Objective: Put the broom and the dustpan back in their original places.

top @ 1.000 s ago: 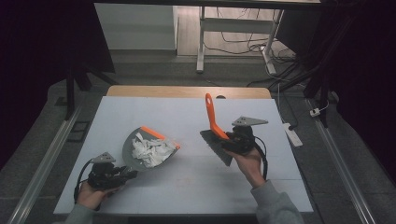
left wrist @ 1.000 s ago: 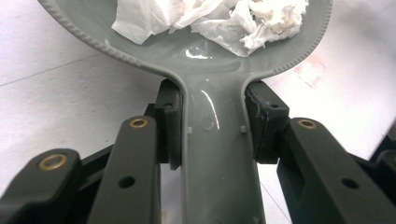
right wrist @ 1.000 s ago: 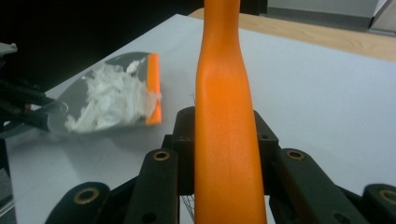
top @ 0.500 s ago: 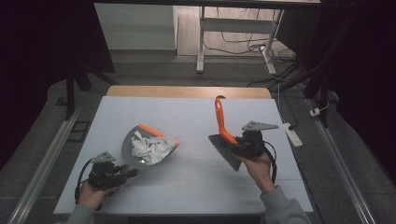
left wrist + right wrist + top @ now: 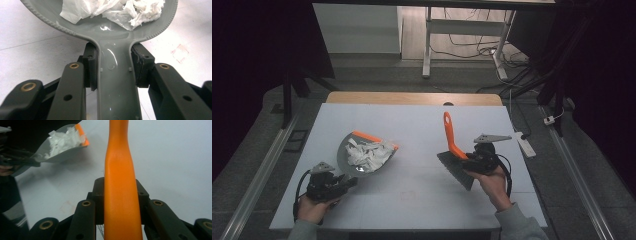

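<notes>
A grey dustpan [image 5: 362, 155] with an orange lip lies left of centre on the white table [image 5: 412, 130], heaped with torn white paper [image 5: 364, 150]. My left gripper [image 5: 343, 184] is shut on the dustpan's handle [image 5: 117, 82]; both pads press its sides, and the paper [image 5: 112, 10] fills the pan ahead. My right gripper [image 5: 468, 159] is shut on the orange handle [image 5: 120, 187] of a hand brush [image 5: 452, 150]. The brush handle points up and away, and its dark bristles [image 5: 456, 170] hang near the table at centre right. The dustpan [image 5: 60, 147] appears far left in the right gripper view.
A wooden strip [image 5: 412, 98] edges the table's far side. A white power strip [image 5: 524, 142] lies off the table's right edge. Desk legs and cables [image 5: 472, 45] stand on the floor beyond. Metal rails [image 5: 262, 165] run along both sides.
My right hand has carried the brush to the right and slightly down, away from the dustpan. The left hand and the dustpan have stayed put.
</notes>
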